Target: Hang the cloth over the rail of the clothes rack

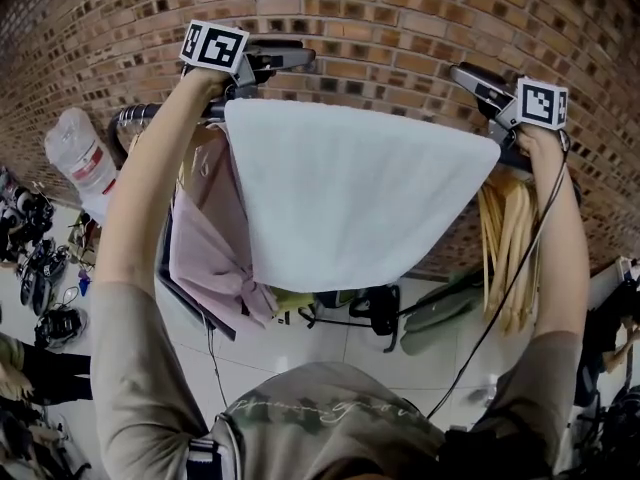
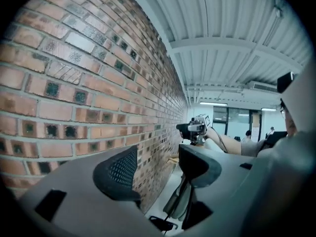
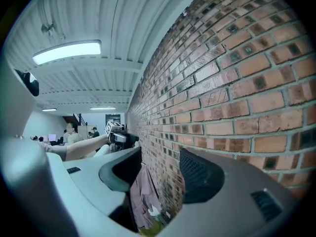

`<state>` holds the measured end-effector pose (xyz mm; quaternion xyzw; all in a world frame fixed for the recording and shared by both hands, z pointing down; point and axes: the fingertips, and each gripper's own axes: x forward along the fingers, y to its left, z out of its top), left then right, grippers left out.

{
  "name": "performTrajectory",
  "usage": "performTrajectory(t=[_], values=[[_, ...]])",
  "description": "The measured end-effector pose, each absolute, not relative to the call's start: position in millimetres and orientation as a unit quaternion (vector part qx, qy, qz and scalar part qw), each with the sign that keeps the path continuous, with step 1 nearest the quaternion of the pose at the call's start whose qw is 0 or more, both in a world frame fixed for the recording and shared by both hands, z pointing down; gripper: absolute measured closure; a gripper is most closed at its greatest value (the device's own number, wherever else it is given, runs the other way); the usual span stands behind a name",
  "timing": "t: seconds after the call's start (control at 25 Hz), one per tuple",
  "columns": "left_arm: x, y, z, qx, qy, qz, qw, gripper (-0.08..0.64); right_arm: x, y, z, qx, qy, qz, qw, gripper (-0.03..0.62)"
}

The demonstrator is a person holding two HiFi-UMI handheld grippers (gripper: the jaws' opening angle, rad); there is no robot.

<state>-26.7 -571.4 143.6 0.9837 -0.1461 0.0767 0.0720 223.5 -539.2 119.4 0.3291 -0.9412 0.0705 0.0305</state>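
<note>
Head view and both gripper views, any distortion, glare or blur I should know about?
Head view: strong fisheye bows the brick wall; the white cloth is sharp and evenly lit. Left gripper view: black vignette around the edge, and the left claw looks soft up close. Right gripper view: same vignette, and the ceiling light is blown out white.

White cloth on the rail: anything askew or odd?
Slightly. The white cloth drapes the rail, but unevenly: it hangs long at the left and its edge slants up to the right end. No damage shows.
</note>
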Motion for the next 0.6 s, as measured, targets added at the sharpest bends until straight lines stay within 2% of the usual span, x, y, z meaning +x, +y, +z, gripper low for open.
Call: performTrajectory(t=[0.2,0.32,0.36,0.4,0.44,0.48,0.6], values=[[-38,-577,115,0.984,-0.161,-0.007,0.077,0.287,228,-536,98,0.325,-0.945,0.039,-0.014,0.348],[-38,-571,103,0.982,-0.143,-0.053,0.110,0.288,235,-531,88,0.333,-0.942,0.018,-0.027,0.351],[-38,-570,99,0.983,-0.140,-0.058,0.106,0.300,238,-529,83,0.341,-0.940,0.006,-0.030,0.404],[-39,-568,96,0.984,-0.140,-0.059,0.095,0.384,241,-528,77,0.348,-0.937,-0.009,-0.037,0.507],[-41,-568,94,0.984,-0.144,-0.059,0.082,0.495,244,-526,71,0.353,-0.934,-0.022,-0.049,0.568],[-44,-568,92,0.985,-0.150,-0.059,0.066,0.554,247,-525,66,0.356,-0.932,-0.031,-0.060,0.583],[-45,-566,87,0.985,-0.159,-0.057,0.037,0.554,255,-524,62,0.369,-0.926,-0.040,-0.074,0.583]])
